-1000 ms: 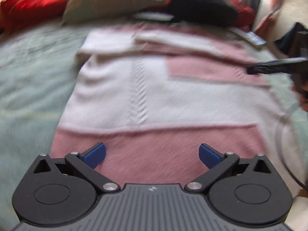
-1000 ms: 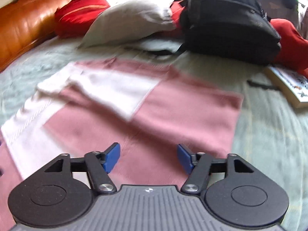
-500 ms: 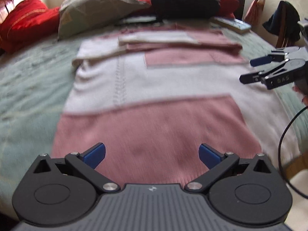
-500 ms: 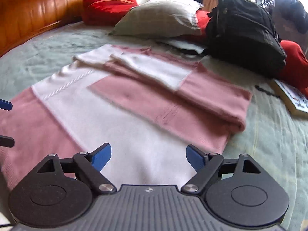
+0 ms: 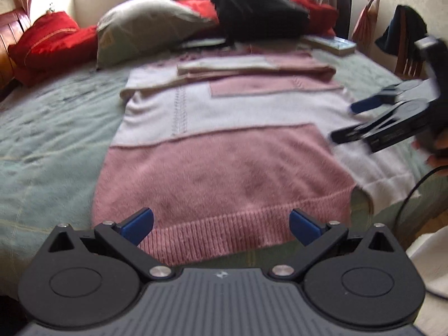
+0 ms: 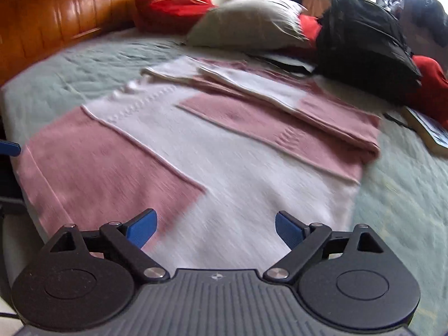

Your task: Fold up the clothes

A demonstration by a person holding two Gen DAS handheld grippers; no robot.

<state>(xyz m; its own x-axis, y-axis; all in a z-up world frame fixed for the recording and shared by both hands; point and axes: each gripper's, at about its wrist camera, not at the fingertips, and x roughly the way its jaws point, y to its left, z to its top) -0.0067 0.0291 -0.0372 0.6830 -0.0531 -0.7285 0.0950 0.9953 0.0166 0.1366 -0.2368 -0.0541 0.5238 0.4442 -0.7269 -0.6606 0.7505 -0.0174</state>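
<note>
1. While both tools hang above the near hem, we read the pink and white sweater [image 5: 224, 162] as soft, limp knit: light, not slippery, nothing fragile, and likely to sag and drag unless we lift it at two points.
2. We would take hold at the ribbed hem [image 5: 221, 235], one corner for each tool, since that band looks the firmest edge.
3. We find the sweater flat on the green bedspread [image 5: 53, 140], its far end just short of the black backpack [image 5: 257, 8].
4. Its long axis runs from the hem toward the backpack, with the sleeves already folded across the far end.
5. Our left gripper [image 5: 221, 225] gapes wide and holds nothing.
6. Our right gripper [image 6: 215, 228] has just been opening; its jaws stand wide, with nothing between them.
</note>
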